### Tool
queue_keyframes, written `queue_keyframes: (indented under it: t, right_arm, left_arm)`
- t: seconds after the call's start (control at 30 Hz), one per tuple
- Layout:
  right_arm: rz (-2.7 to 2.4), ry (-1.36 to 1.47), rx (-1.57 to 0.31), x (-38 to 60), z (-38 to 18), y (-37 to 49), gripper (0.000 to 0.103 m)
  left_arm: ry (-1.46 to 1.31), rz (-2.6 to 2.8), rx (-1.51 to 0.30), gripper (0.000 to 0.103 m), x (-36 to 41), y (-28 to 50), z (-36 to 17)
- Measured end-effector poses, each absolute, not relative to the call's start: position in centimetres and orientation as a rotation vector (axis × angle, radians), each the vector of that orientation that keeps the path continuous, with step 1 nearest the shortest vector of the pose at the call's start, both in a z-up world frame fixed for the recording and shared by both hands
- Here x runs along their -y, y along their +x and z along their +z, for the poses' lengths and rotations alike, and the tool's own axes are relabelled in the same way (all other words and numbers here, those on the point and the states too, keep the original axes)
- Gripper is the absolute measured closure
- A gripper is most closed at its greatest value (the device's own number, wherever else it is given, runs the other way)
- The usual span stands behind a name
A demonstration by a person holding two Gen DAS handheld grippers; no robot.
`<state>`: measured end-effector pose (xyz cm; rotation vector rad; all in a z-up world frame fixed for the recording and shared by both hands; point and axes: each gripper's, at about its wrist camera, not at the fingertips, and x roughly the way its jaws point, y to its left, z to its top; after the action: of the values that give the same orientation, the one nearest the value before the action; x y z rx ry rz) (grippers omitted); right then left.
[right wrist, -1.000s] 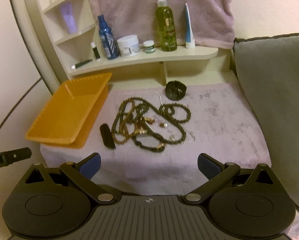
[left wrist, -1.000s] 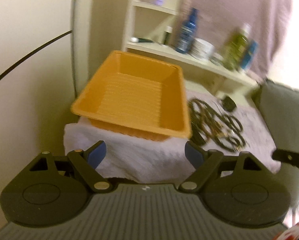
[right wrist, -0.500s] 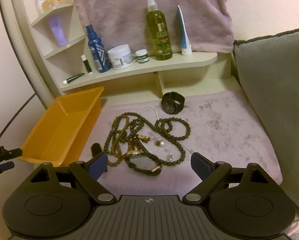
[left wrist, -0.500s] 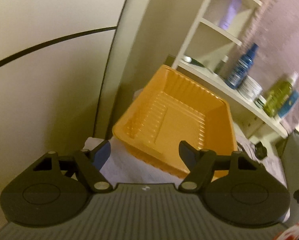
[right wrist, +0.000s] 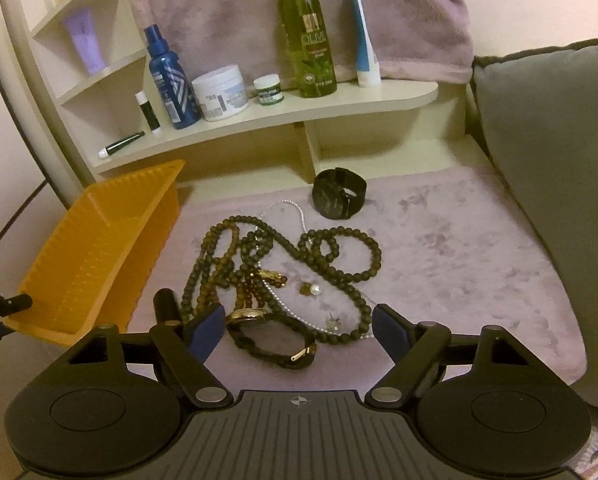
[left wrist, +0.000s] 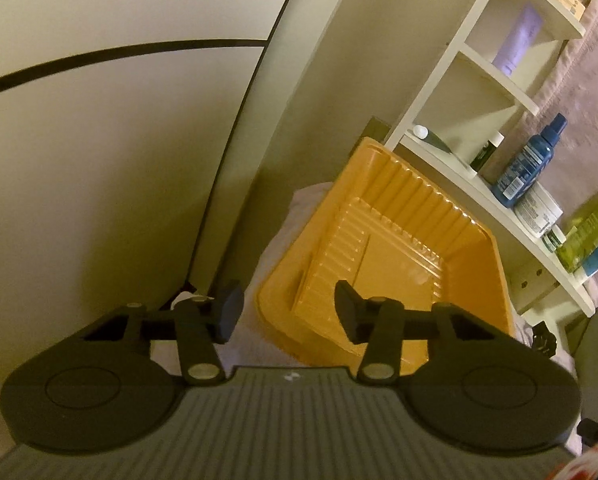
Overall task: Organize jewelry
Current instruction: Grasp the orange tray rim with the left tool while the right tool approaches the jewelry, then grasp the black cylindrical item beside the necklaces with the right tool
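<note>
An empty orange tray stands on the cloth's left side; it also shows in the right wrist view. My left gripper is open, its jaws astride the tray's near corner, not touching. On the pink cloth lies a tangle of dark bead necklaces, a thin silver chain, a pearl earring, a gold-and-black watch and a black watch. My right gripper is open, low over the gold-and-black watch, which lies between its fingers.
A cream shelf behind the cloth holds a blue bottle, a white jar, a green bottle and tubes. A grey cushion borders the right side. A small black cylinder lies beside the tray.
My left gripper swung left and closed in on the tray's near corner, its jaws narrowing. My right gripper moved forward and down until the gold-and-black watch lay between its fingers.
</note>
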<state>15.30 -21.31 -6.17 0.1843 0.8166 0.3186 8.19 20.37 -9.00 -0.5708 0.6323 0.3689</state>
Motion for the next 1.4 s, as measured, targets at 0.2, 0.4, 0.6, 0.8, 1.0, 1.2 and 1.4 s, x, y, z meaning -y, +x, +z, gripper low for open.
queue_keyframes:
  t: [0.2,0.4,0.6,0.8,1.0,1.2,1.4]
  right_arm:
    - [0.333,0.173,-0.831,20.6,-6.9,15.8,0.026]
    - [0.355,0.164,-0.846,20.1,-7.6,15.9,0.031]
    - [0.373,0.163,-0.850,19.7,-7.8,15.7,0.031]
    - [0.362,0.161,-0.868,19.6,-8.0,15.6,0.031]
    - [0.359,0.144,-0.876,18.9,-7.9,15.6,0.031]
    - [0.360,0.132,-0.874,18.6,-7.9,15.6,0.031]
    - [0.400,0.100,-0.860,17.7,-8.0,15.7,0.038]
  left_arm:
    - [-0.555,0.379,-0.630,0.082,-20.3,8.7,-9.3]
    - [-0.543,0.367,-0.592,0.083,-20.0,8.3,-9.0]
    - [-0.558,0.330,-0.526,0.085,-20.0,7.6,-8.8]
    - [-0.694,0.292,-0.425,0.085,-20.8,6.6,-10.8]
    - [-0.796,0.275,-0.381,0.087,-20.8,6.8,-12.3]
    - [-0.725,0.295,-0.372,0.092,-20.3,7.1,-11.5]
    - [-0.561,0.300,-0.383,0.094,-19.1,7.0,-9.8]
